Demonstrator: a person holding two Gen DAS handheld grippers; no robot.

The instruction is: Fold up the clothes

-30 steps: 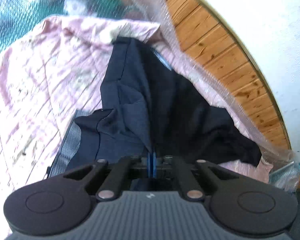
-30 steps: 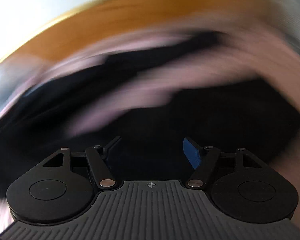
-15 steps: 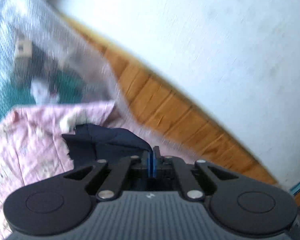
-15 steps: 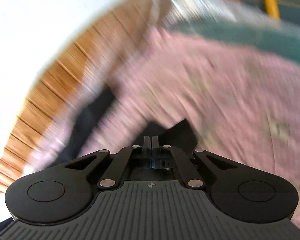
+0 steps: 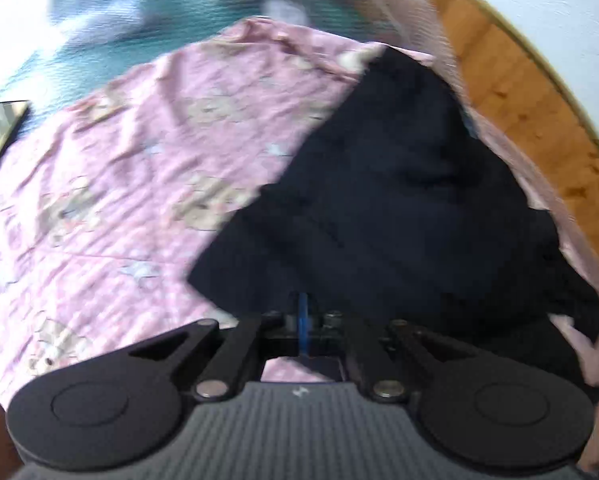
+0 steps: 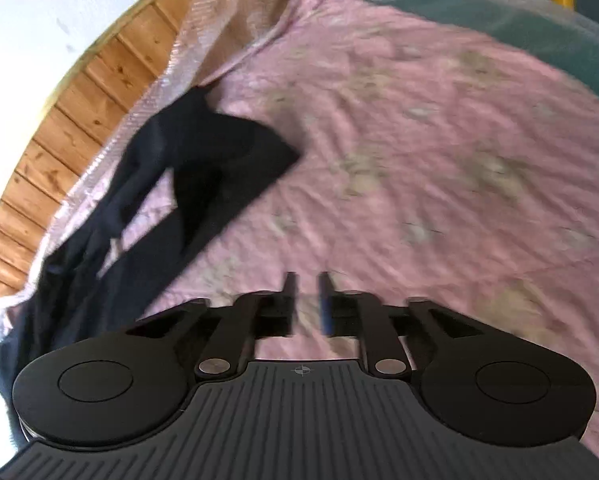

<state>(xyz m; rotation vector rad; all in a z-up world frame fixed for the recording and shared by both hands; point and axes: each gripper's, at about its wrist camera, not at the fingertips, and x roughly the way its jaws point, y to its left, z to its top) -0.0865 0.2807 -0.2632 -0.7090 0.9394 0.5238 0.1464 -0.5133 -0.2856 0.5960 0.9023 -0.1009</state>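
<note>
Your left gripper (image 5: pixel 304 312) has its jaws pressed together, and the near edge of the dark garment (image 5: pixel 399 208) runs right up to them, so it looks pinched there, though the pads themselves are hidden in the black cloth and you cannot confirm the bite by eye. The garment lies on the pink sheet (image 5: pixel 139 184) of the bed, bunched toward the wooden wall panel (image 5: pixel 511 92), with a clear plastic film (image 5: pixel 431 20) draped along that side. Treat the cloth as light, limp and thin: it will sag from any single hold, slide easily over the sheet and collapse into wrinkles instead of keeping a crease (nothing fragile here, so a firm pinch is safe). From the right wrist view the garment (image 6: pixel 203 168) shows as a long dark shape stretched along the panel side, with one squared corner lying flat out on the sheet (image 6: pixel 419 168) and a narrower strip trailing back toward the camera. Your right gripper (image 6: pixel 307 300) is opening, its fingers a little apart with only bare sheet between them, well clear of the cloth. The best hold for it is probably that flat squared corner or a hem edge beside it, taken as a single layer; grabbing mid-panel would likely bunch several layers and, near the wall, could catch the film as well.
</note>
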